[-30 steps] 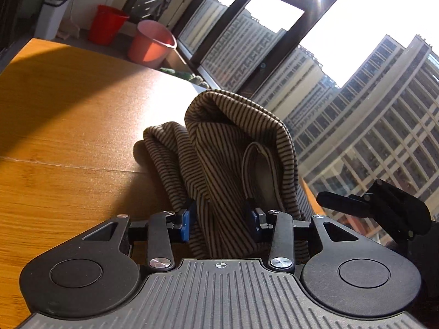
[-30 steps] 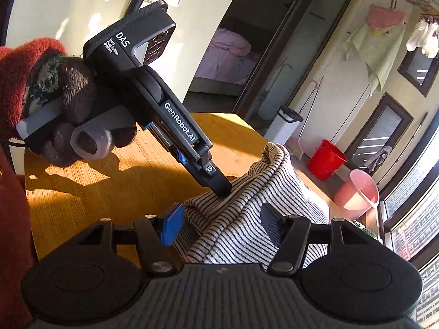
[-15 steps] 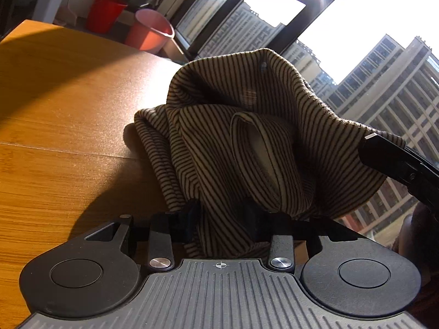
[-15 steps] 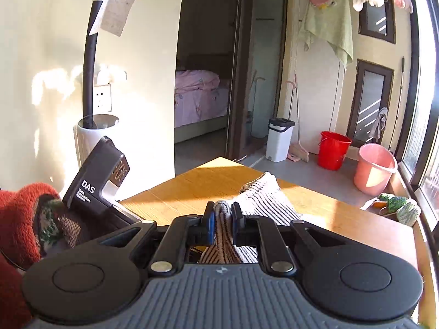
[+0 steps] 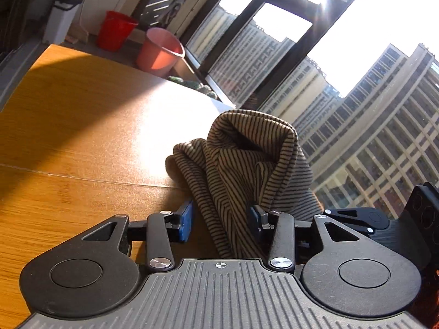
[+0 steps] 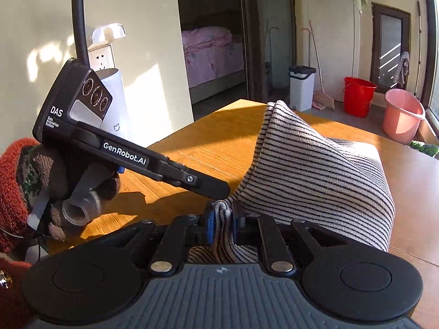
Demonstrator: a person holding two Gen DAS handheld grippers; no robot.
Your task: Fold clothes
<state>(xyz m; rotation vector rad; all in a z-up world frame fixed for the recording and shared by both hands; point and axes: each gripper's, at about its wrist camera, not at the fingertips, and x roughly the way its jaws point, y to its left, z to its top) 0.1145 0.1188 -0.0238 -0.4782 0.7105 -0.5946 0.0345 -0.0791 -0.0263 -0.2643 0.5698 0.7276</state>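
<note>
A beige garment with thin dark stripes stands in a bunched heap on the wooden table. My left gripper straddles its near fold. Its jaws are opening: the cloth lies against the right pad, and a gap shows beside the left blue pad. In the right wrist view my right gripper is shut on a bunched edge of the garment. The left gripper, held by a brown-gloved hand, comes in from the left and points at the same edge, just above my right jaws.
Past the table's far edge, on the floor, stand a red bucket, a pink bucket and a white bin. A white cylinder with a black tube stands at the table's left. Tall windows run along the right.
My right gripper went from wide open around the garment to shut on its edge, and its view rolled. The garment rose and spread, then sank back. A gap opened at my left gripper's left pad.
</note>
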